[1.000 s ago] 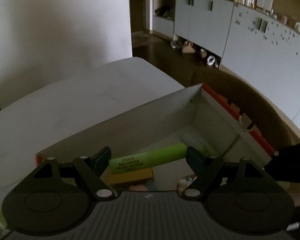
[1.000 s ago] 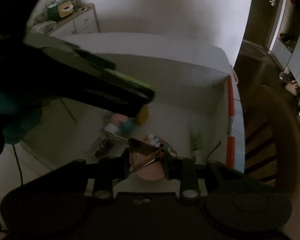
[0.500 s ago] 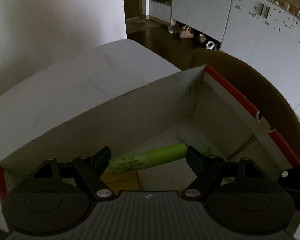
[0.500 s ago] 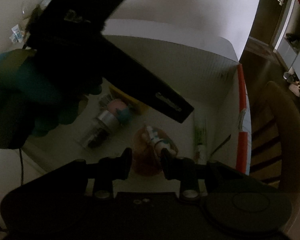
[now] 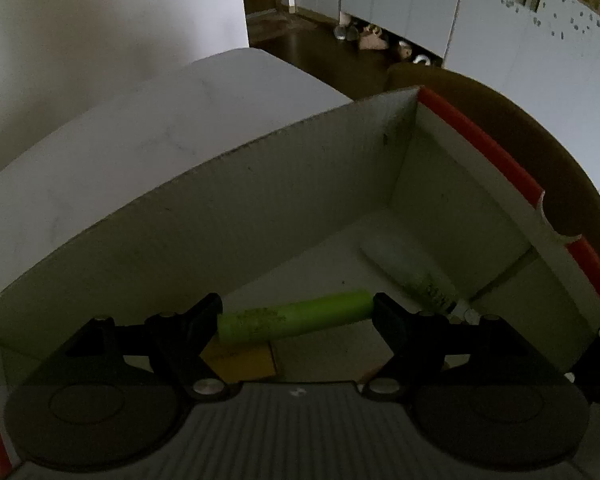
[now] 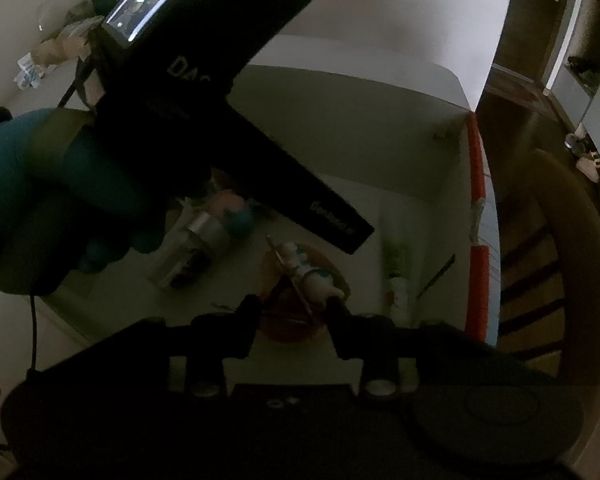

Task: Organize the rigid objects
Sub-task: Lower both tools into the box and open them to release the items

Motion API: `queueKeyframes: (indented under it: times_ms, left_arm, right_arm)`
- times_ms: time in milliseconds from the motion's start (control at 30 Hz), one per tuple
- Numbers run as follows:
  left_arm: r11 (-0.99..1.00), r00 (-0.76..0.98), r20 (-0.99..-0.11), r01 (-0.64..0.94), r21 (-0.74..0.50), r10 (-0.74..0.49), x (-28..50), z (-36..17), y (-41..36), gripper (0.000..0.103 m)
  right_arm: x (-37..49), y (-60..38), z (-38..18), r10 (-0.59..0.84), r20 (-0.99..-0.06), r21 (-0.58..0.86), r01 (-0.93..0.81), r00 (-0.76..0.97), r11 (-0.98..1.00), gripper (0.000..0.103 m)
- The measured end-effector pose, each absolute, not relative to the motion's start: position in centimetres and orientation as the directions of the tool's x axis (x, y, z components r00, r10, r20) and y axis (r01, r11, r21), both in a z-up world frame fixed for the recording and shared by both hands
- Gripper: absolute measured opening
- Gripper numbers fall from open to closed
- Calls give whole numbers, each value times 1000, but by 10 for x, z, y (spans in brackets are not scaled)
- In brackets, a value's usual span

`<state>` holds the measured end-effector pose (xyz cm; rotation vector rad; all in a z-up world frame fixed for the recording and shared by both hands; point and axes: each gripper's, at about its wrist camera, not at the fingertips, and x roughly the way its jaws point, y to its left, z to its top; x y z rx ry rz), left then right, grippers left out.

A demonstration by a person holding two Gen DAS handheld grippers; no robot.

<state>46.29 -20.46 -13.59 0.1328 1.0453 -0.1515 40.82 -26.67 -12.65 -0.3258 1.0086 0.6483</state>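
Above a white cardboard box (image 5: 260,208) with red-taped rims, both grippers hang over its open inside. Its far wall and right wall meet at a corner, and the floor near that corner is bare apart from a pale tube (image 5: 416,276) lying along the right wall. Beyond the box lies a white tabletop (image 5: 160,120), and a brown chair back (image 6: 572,240) stands just beside the right rim.

The left gripper (image 5: 296,316) clamps a bright green cylinder (image 5: 296,316) endwise between its pads; the cylinder is level, smooth, with dark print on its left half, held above the box floor over a yellow block (image 5: 240,360).

From the right wrist view, the left gripper's black body crosses the upper left, carried by a hand in a teal glove (image 6: 60,200). The right gripper (image 6: 292,304) has its jaws opening, nothing pressed between them; a thin metal rod (image 6: 288,272) shows in the gap, and whether it touches a finger is unclear. On the box floor below lie a pinkish round dish (image 6: 284,320), a small white and blue figure (image 6: 312,276), a silver-capped jar (image 6: 192,248) and a pink and blue toy (image 6: 234,212).
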Motion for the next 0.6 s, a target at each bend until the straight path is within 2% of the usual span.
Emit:
queueKeyframes:
  times_ms: [600]
  left_arm:
    - [988, 556, -827, 155, 5, -83, 433, -97, -196, 82]
  right_arm:
    - [396, -281, -106, 387, -829, 57, -628, 403, 776, 59]
